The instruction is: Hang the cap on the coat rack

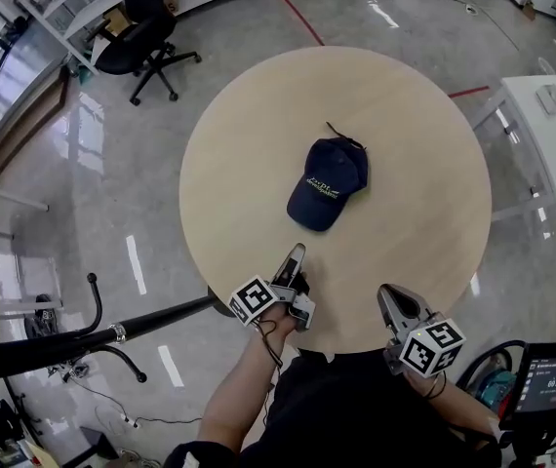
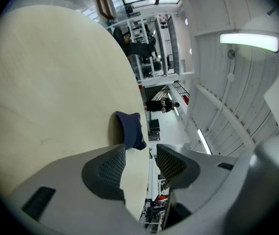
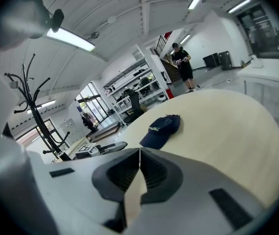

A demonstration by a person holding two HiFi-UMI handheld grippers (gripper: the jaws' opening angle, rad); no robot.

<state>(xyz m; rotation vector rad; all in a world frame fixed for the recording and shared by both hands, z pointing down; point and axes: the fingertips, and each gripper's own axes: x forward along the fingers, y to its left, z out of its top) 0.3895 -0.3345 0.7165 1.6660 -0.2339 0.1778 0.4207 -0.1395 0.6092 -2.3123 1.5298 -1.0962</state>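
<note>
Grey jaws first. The left gripper (image 1: 296,254) sits over the near rim of the round wooden table (image 1: 410,135). In the left gripper view its jaws stand partly apart, with nothing between them. It is rolled onto its side, so the tabletop runs up the left of that view. Its bare forearm comes up from low centre in the head view, and the marker cube is just behind the jaws.

The right gripper (image 1: 388,293) is just off to the left one's right, also at the near rim, tilted up and roughly level. Its 2 jaws are pressed together at the tips and grip nothing.

The navy cap (image 1: 329,185) lies flat on the table straight ahead of the left gripper and apart from it. It is ahead and a bit left of the right one. The brim looks to point back toward the grippers.

The black coat rack (image 3: 35,109) stands well off to the right gripper's left, beyond the table.

Step, as a judgement: pre-grasp, with the cap not yet touched and hanging not begun. The next move likely calls for pushing the left gripper forward, levelling it so the jaws straddle the brim edge, and then closing.
</note>
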